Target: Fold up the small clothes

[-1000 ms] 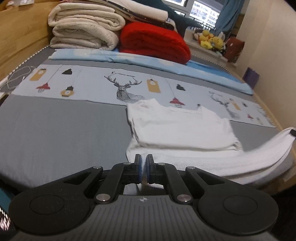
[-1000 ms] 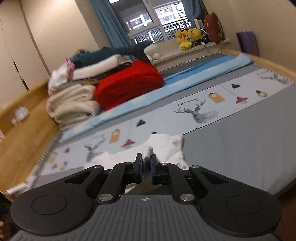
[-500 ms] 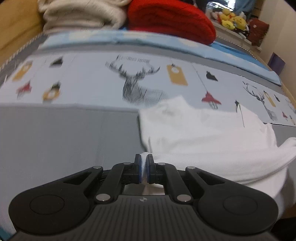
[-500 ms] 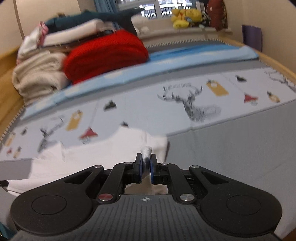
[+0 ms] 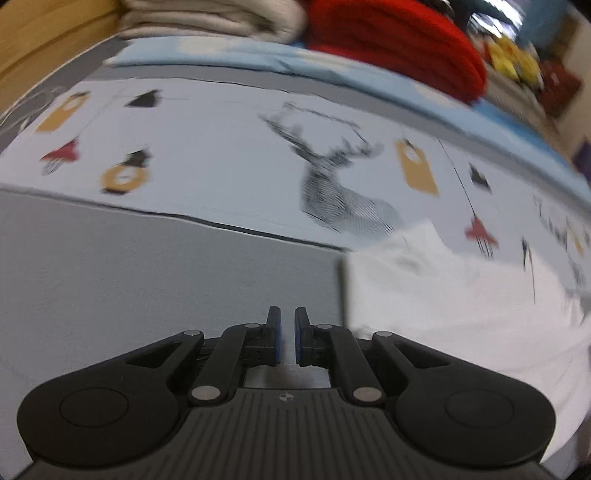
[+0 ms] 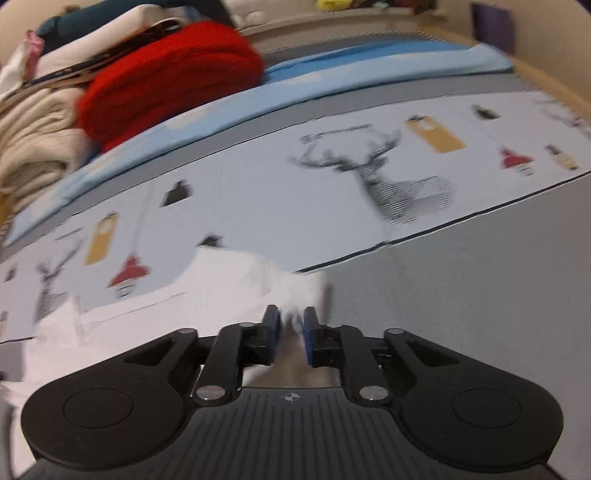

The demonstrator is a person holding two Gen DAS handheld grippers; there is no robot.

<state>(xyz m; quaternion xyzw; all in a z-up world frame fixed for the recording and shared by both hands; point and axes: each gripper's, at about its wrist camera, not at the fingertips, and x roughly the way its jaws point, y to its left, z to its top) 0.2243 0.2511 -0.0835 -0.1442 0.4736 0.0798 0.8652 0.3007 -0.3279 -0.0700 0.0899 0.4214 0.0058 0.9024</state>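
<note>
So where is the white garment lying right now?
The white garment lies on the bed, straddling the grey sheet and deer-print cloth: lower right in the left wrist view, lower left in the right.

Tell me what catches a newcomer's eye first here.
The red blanket stands out, piled at the bed's far edge beside cream bedding. Mid-bed, a deer print marks the pale sheet. Nearest, the white garment lies under the right gripper, whose jaws are opening.

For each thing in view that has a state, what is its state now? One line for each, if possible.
Left hand-held gripper: jaws opening, nothing between them.
Right hand-held gripper: jaws opening, white cloth still between them.
White garment: partly folded, lying on the bed.
Red blanket: folded, at the back of the bed.
Cream blanket: folded, beside the red one.
</note>
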